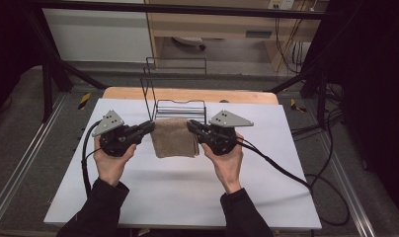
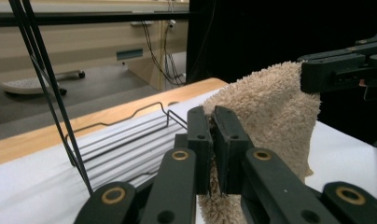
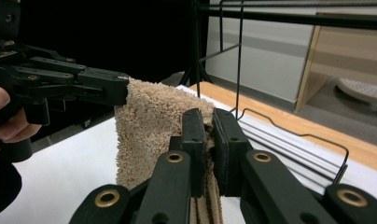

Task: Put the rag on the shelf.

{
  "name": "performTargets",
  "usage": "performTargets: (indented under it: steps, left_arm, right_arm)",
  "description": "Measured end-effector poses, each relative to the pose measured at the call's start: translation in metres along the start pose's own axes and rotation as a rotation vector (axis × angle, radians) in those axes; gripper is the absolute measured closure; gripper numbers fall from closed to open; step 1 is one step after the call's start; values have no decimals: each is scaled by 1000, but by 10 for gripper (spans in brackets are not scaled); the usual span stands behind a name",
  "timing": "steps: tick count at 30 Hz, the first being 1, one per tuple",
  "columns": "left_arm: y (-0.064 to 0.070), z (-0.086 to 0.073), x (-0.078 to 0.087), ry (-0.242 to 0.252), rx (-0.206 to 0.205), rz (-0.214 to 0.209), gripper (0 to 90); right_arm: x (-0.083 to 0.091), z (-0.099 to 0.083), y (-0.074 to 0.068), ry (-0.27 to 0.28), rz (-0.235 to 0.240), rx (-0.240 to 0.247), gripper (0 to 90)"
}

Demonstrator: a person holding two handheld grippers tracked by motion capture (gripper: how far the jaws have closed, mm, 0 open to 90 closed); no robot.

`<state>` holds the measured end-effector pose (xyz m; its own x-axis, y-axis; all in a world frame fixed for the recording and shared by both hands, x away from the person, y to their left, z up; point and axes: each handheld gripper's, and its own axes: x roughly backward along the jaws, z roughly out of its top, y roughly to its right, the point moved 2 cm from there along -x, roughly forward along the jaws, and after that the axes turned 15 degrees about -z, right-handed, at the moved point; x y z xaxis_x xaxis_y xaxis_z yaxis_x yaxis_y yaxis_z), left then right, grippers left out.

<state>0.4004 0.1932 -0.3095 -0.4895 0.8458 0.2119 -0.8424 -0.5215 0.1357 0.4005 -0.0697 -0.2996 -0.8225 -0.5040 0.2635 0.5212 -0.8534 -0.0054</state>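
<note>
1. Table (image 1: pixel 138 197), white sheet over a wooden top: bare except at its far middle, where all the work is going on.
2. Wire rack (image 1: pixel 180 109): black, standing at the table's 12 o'clock edge, tall back frame and low front bars. Nothing hangs on it or lies in it.
3. Towel (image 1: pixel 174 138): tan terry, folded, held up between the two claws just at 6 o'clock of the rack. Its lower edge looks to hang near the sheet; contact cannot be told.
4. Progress, as judged: pick-up is done, both upper corners are secured, the cloth is lifted. Left to do: carry it toward 12 o'clock and lay or drape it on the rack, then release.
5. Left gripper (image 1: pixel 149 127): clenched on the towel's upper corner at 9 o'clock; in the left gripper view the jaws stand nearly together with pile pinched between them.
6. Right gripper (image 1: pixel 191 125): likewise clamped on the corner at 3 o'clock; the right gripper view shows folded layers squeezed in the narrow gap.
7. Each claw tip points inward at the other, towel strung between.
</note>
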Motion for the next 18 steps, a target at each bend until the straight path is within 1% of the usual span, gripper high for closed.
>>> performTargets:
  steps: [3,8,12,14,15,18]
  left_arm:
    - [-2,6,1,14,-6,1,855]
    - [-4,16,0,32,-19,13,855]
    - [-7,23,-1,54,-27,16,856]
    - [-8,27,-2,60,-32,18,856]
    - [-8,28,-2,67,-33,18,857]
    - [-9,34,-2,82,-41,20,857]
  right_arm:
    - [0,8,0,26,-4,0,844]
    - [-2,15,1,40,-15,3,844]
    - [-4,24,4,64,-26,-3,845]
    - [-5,25,5,66,-27,-6,844]
    - [-6,29,7,77,-32,-6,844]
    - [-7,32,8,89,-33,-6,845]
